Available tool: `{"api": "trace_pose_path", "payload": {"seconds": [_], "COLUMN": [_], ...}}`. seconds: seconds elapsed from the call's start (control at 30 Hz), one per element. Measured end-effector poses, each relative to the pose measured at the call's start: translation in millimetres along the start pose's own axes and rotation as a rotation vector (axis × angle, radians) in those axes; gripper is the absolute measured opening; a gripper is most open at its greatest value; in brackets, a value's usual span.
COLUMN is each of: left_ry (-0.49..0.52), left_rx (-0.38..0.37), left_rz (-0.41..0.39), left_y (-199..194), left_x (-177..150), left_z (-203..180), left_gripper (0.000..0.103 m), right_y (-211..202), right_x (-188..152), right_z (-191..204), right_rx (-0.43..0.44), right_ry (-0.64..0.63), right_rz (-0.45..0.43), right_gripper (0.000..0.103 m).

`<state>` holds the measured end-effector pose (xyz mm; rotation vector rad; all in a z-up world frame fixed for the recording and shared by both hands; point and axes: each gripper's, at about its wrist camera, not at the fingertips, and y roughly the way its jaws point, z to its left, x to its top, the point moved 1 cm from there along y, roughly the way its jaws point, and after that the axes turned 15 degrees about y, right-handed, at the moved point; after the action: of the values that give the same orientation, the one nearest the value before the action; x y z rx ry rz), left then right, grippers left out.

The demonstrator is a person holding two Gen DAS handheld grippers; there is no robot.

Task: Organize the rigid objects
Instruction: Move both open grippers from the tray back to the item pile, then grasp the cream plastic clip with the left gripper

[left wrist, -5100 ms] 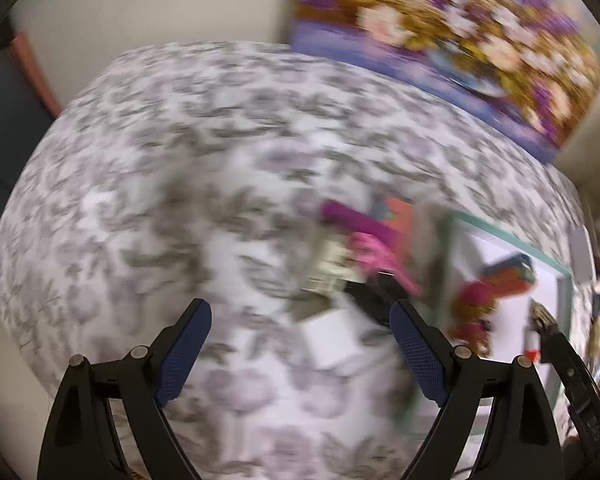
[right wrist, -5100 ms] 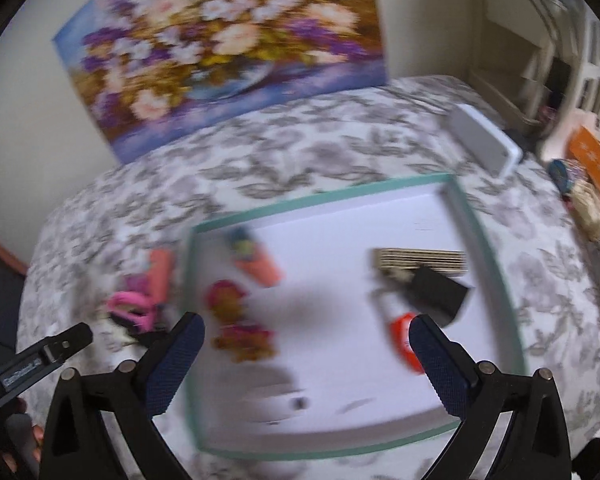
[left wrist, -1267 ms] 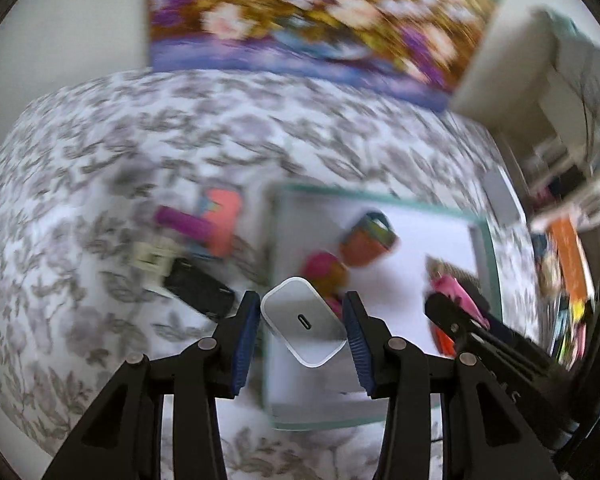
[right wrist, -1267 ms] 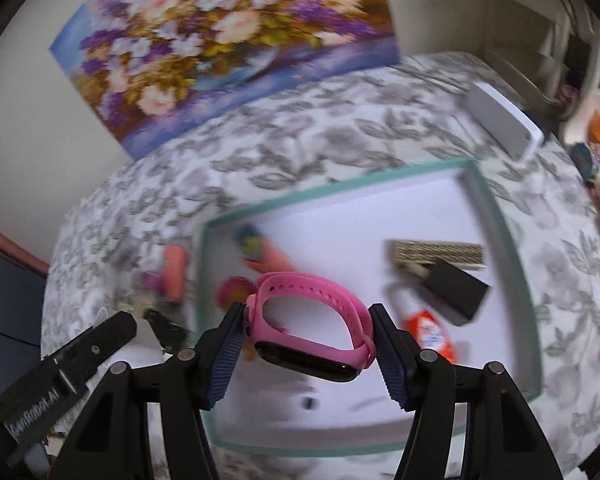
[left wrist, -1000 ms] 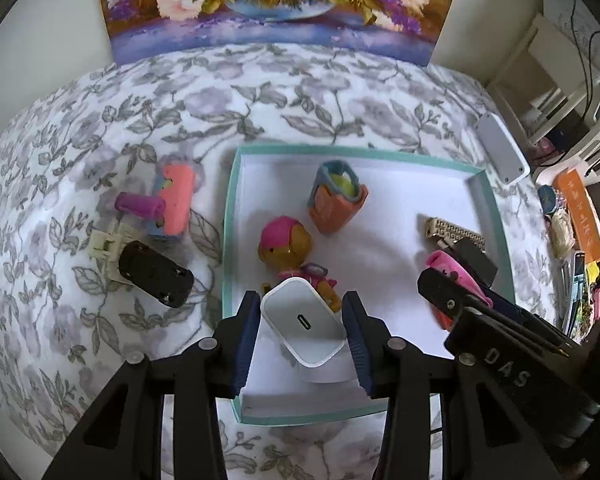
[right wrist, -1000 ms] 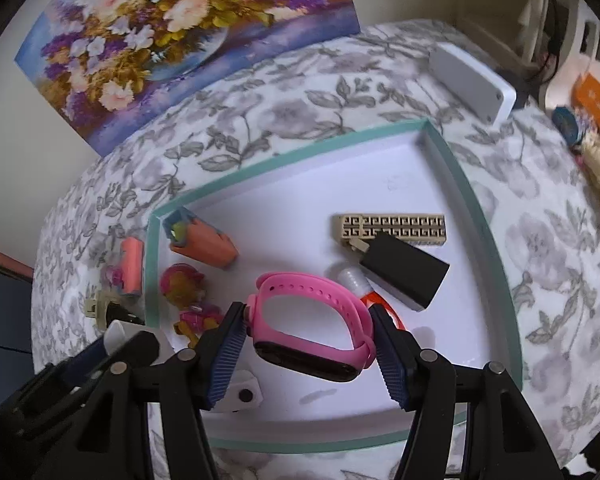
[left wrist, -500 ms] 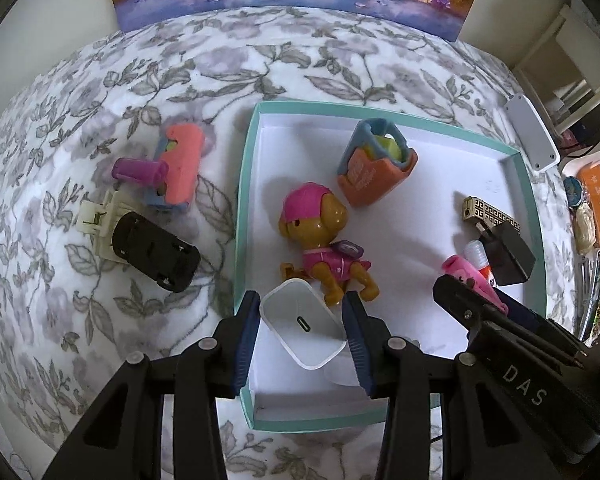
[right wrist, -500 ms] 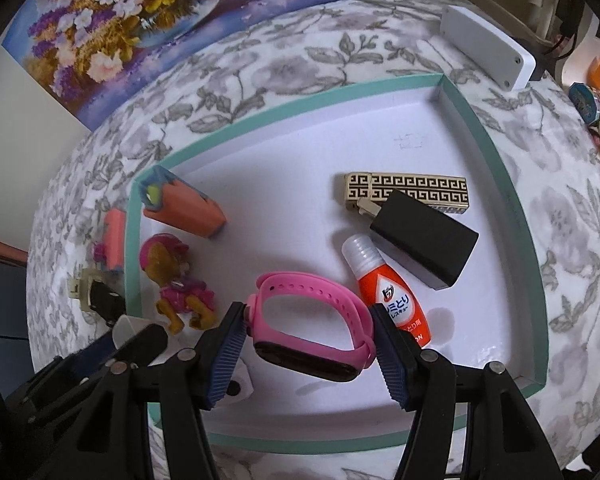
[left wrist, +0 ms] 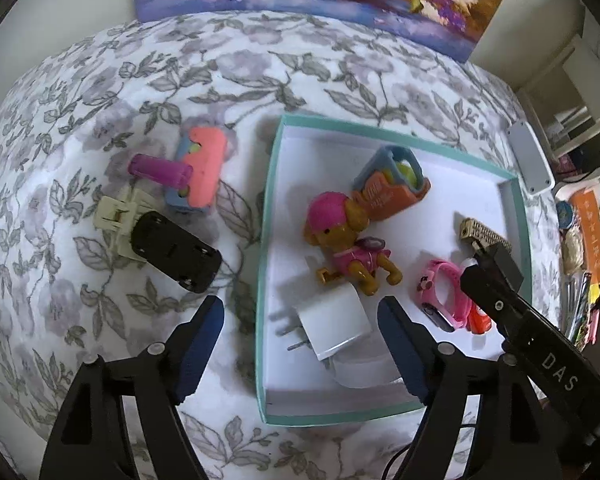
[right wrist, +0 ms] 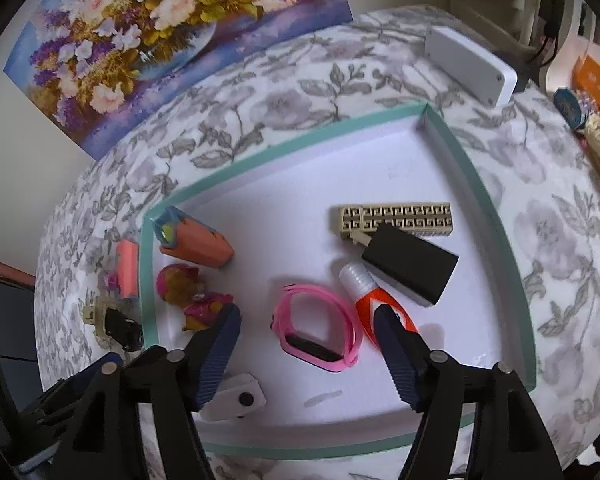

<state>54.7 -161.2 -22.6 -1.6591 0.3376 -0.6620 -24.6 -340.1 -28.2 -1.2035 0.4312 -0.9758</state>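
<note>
- Left wrist view: left gripper [left wrist: 300, 320] jaws opening, white charger [left wrist: 334, 326] loose between them, inside the teal tray [left wrist: 266, 204] near its left wall.
- Right gripper [right wrist: 308, 332] jaws opening around the pink watch band [right wrist: 318, 332], lying mid-tray; bare floor toward the tray's far wall.

Teal-rimmed white tray [left wrist: 265, 240] on a grey floral cloth [left wrist: 100, 92]. Pink watch band [right wrist: 320, 328], white charger [left wrist: 334, 326], black car [left wrist: 176, 252].
</note>
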Motion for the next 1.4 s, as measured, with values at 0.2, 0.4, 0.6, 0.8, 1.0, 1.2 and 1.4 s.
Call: {"api": "trace_pose_path", "payload": {"seconds": [0.2, 0.4, 0.6, 0.8, 1.0, 1.2, 1.4], "left_ry": [-0.079, -0.22, -0.34, -0.39, -0.42, -0.415, -0.39], "left_rx": [0.046, 0.125, 0.185, 0.195, 0.188, 0.183, 0.186], "left_rz": [-0.051, -0.091, -0.111, -0.109, -0.103, -0.09, -0.079], "left_y": [-15.0, -28.0, -38.9, -38.5, -35.5, -29.3, -20.5], "left_x": [-2.7, -12.8, -23.5, -37.1, -43.9, -43.4, -40.9], "left_z": [32.5, 86.6, 140.5, 173.2, 188.4, 195.3, 200.0], "left_gripper": [0.09, 0.092, 0.092, 0.092, 0.092, 0.092, 0.092], "right_y": [-8.8, -6.1, -7.6, -6.2, 2.4, 15.9, 31.2], "right_x": [-0.7, -6.5, -20.0, -37.9, -56.8, -73.4, -85.1], "right_z": [9.4, 21.8, 48.9, 80.6, 114.3, 138.9, 158.8], "right_rx": [0.005, -0.016, 0.0, 0.02, 0.02, 0.024, 0.031], "right_ry": [-0.035, -0.09, -0.174, -0.236, -0.311, -0.349, -0.376], "right_rz": [-0.037, -0.062, -0.089, -0.096, -0.09, -0.07, -0.048], "right_gripper": [0.085, 0.1, 0.101, 0.101, 0.101, 0.101, 0.101]}}
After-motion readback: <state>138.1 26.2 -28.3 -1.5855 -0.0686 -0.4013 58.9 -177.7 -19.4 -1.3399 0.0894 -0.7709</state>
